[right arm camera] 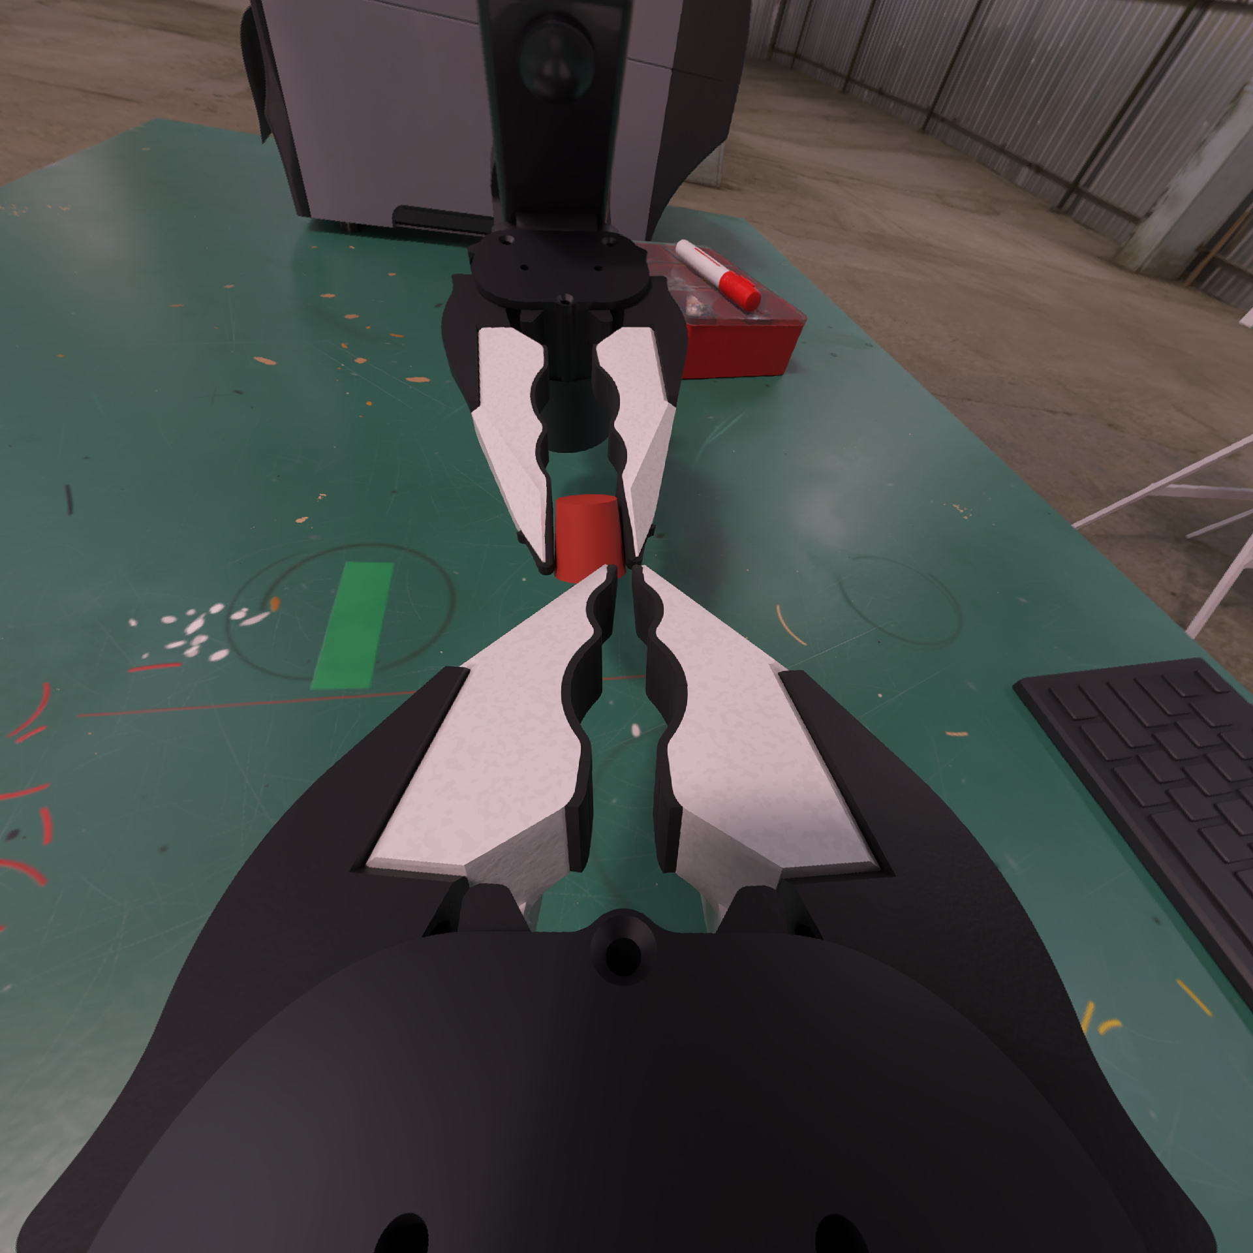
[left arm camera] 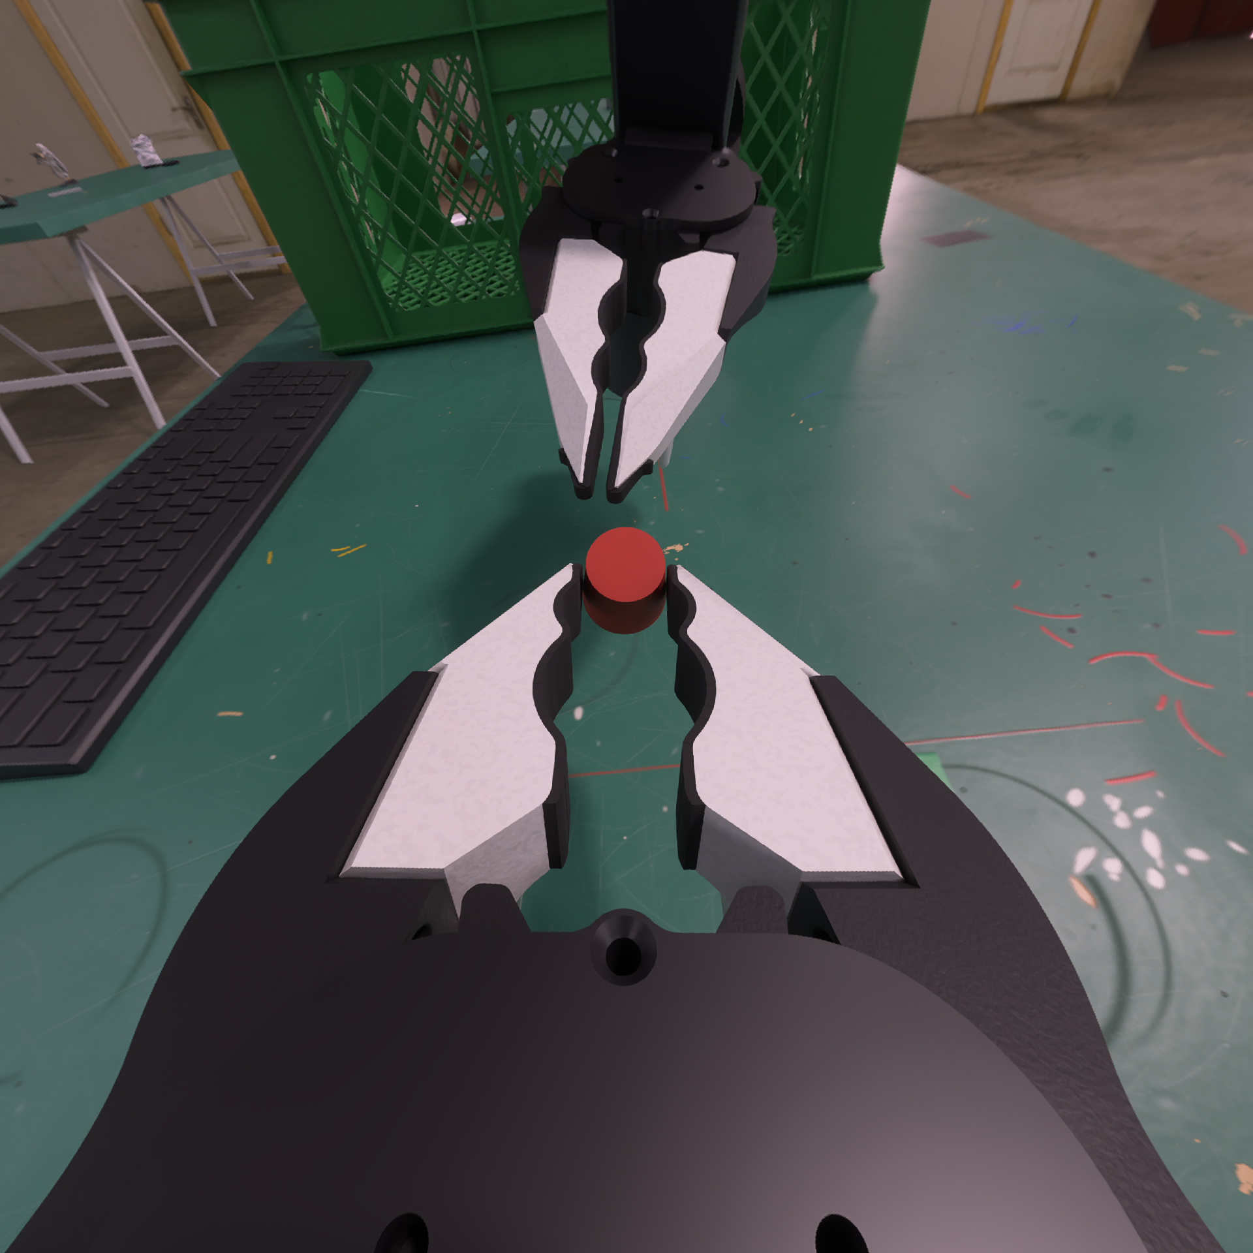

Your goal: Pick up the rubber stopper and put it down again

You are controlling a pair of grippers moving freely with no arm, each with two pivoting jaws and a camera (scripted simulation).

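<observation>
The red rubber stopper (left arm camera: 624, 566) stands upright between the tips of my left gripper (left arm camera: 625, 584), which is shut on its two sides, low over the green table (left arm camera: 949, 474). I cannot tell whether its base touches the table. In the right wrist view the stopper (right arm camera: 587, 532) shows between the left gripper's fingers (right arm camera: 588, 561). My right gripper (right arm camera: 624, 576) is shut and empty, its tips just in front of the stopper. It also shows in the left wrist view (left arm camera: 597, 491), pointing down just beyond the stopper.
A green lattice crate (left arm camera: 420, 169) stands at the far end in the left wrist view, and a black keyboard (left arm camera: 156, 542) lies beside it. The right wrist view shows a red box (right arm camera: 746, 346) with a red-capped marker (right arm camera: 719, 274) on it, a grey machine (right arm camera: 380, 102) and a green tape strip (right arm camera: 352, 624).
</observation>
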